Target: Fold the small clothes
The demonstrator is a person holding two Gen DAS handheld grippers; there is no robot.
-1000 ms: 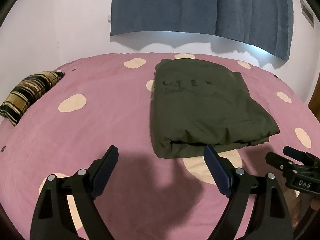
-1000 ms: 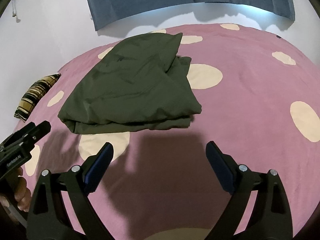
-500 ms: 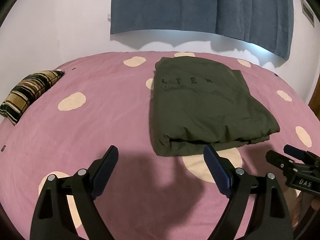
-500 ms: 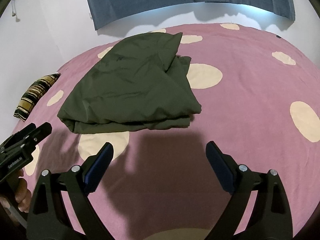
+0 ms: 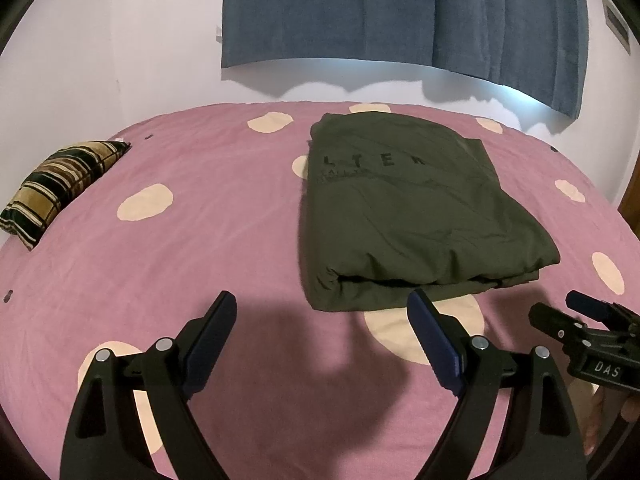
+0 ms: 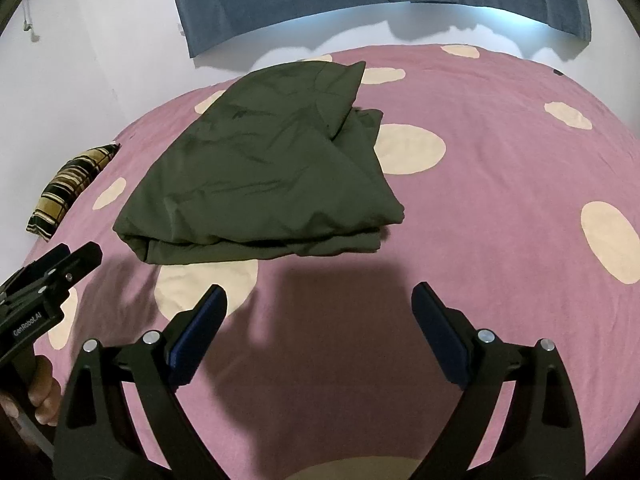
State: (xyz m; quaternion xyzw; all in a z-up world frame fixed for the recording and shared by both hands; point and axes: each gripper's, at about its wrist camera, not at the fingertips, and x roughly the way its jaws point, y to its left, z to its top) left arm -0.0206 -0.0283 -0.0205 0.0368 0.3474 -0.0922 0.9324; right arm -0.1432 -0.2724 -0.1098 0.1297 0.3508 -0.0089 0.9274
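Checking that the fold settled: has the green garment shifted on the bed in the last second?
No. The green garment lies over the same cream spot on the bedsheet.

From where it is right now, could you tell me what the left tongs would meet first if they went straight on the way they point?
Most likely the bare pink spotted bedsheet, just left of the folded olive-green garment. The open left tongs point downward, though depth is hard to judge; the garment's near-left corner lies close to that line.

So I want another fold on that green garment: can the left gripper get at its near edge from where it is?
Probably yes. The left gripper is open and empty, and only bare bedsheet lies between it and the garment, whose near edge sits just ahead, toward its right.
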